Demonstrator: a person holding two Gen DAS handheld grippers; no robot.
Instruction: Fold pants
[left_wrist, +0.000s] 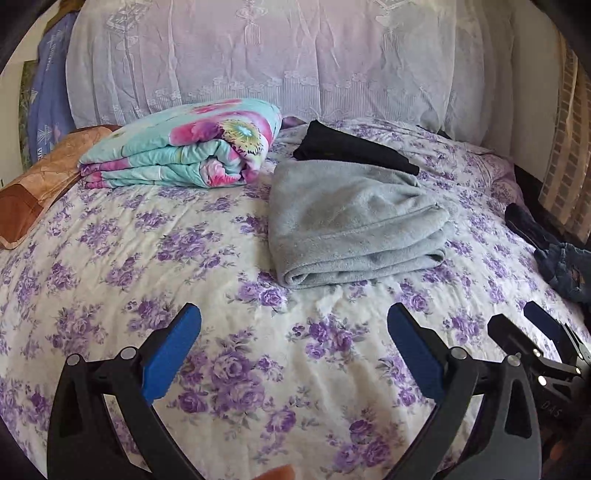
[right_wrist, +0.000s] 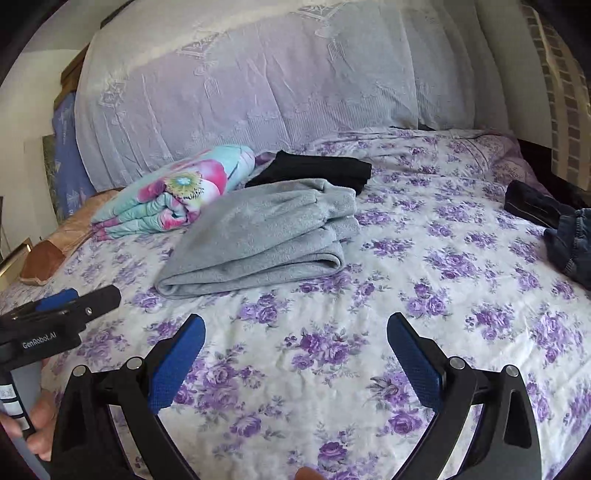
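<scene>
Both grippers are seen held low over the flowered bedsheet (left_wrist: 258, 369), with nothing between the fingers of either. The left gripper (left_wrist: 293, 350) is spread wide, blue pads well apart, bare sheet showing in the gap; the right gripper (right_wrist: 295, 354) is spread equally wide and likewise empty. In the left wrist view the right gripper also appears at about 4 o'clock, and in the right wrist view the left tool is seen at about 9 o'clock, so the two are judged to sit side by side. The grey pants (left_wrist: 354, 225) lie folded into a thick stack at about 12 o'clock from the left gripper, near but not touched; in the right wrist view they lie at about 11 o'clock (right_wrist: 266, 236). Several layers are visible at the near edge, with a rounded fold (edges not perfectly squared). A black folded garment (left_wrist: 351, 151) lies just behind the grey stack, touching or slightly under its far edge; which cannot be told. A flowered quilt (left_wrist: 192, 147) is folded at about 10 o'clock, well apart from the grippers. A heap of dark blue denim (right_wrist: 569, 236) lies unfolded at about 2 o'clock near the bed's edge. As a judgement: the grey pair is done and released, and the denim heap is probably what remains to be fetched, spread and folded.
</scene>
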